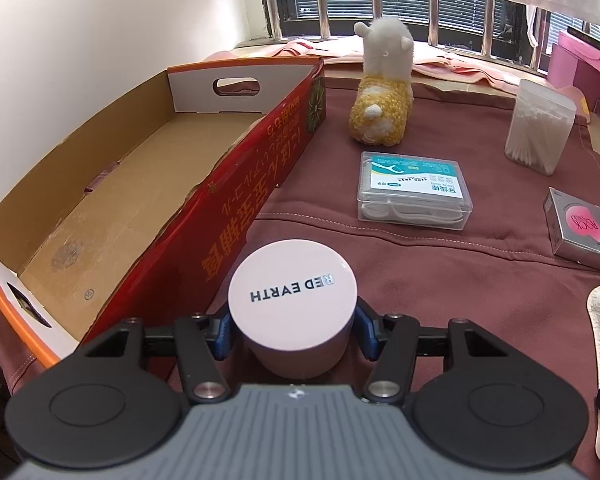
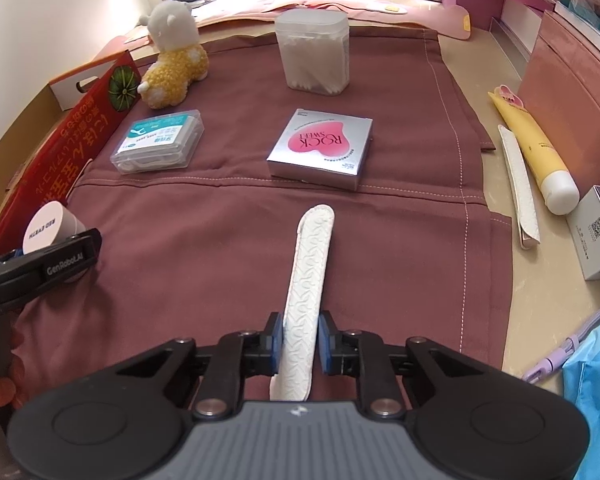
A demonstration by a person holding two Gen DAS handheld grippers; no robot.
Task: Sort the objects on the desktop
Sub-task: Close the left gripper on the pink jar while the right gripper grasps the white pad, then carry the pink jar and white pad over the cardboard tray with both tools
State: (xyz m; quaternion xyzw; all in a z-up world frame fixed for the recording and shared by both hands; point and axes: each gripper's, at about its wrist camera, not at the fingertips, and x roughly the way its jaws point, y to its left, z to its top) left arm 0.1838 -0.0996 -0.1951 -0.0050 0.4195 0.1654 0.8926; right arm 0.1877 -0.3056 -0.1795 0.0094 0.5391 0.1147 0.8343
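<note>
Left hand-held gripper (image 1: pixel 292 330) clamps the pink jar (image 1: pixel 293 300); right hand-held gripper (image 2: pixel 299 344) pinches the white sleeve (image 2: pixel 308 276) (near one end), so the sleeve may droop or slip when lifted.

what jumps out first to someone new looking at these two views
The left claw is shut on a pale pink jar beside the long red carton. The right claw pinches a white embossed pad on the maroon cloth. Farther back sits a fluffy yellow-and-white toy.

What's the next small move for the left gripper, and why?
Probably lift the pink jar straight up: the left gripper is shut on its sides, it rests on the cloth, and the box wall beside it must be cleared.
</note>
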